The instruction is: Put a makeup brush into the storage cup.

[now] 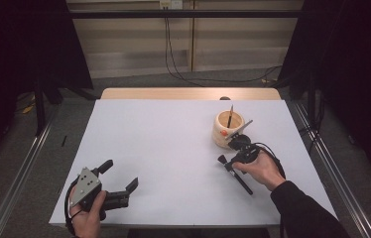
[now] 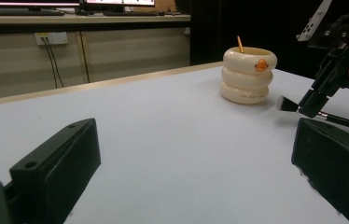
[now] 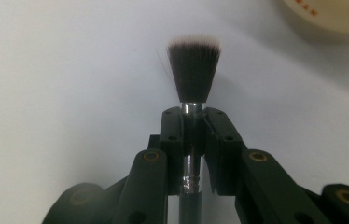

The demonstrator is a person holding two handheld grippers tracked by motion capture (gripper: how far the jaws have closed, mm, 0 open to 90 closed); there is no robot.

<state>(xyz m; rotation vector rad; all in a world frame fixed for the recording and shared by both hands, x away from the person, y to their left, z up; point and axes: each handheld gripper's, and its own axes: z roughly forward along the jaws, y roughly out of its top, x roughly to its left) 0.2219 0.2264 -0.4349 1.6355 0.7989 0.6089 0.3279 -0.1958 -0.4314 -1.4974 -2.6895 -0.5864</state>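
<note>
A black makeup brush [image 1: 233, 172] with a silver ferrule and a dark, white-tipped head [image 3: 194, 70] lies low over the white table [image 1: 173, 148]. My right gripper [image 1: 229, 165] is shut on the brush [image 2: 286, 104] at its ferrule, just behind the bristles. The cream ringed holder [image 1: 227, 130] with an orange dot stands right behind it, with a thin stick upright inside. That holder [image 2: 248, 75] also appears in the left gripper view. My left gripper [image 1: 120, 181] rests at the table's front left, jaws wide apart with nothing between them.
The table's wooden far edge [image 1: 188, 93] runs behind the holder. Metal rails [image 1: 330, 163] flank the table on both sides. Cables [image 1: 173, 59] hang down the back wall. A person's hand and dark sleeve [image 1: 302, 208] reach in at the front right.
</note>
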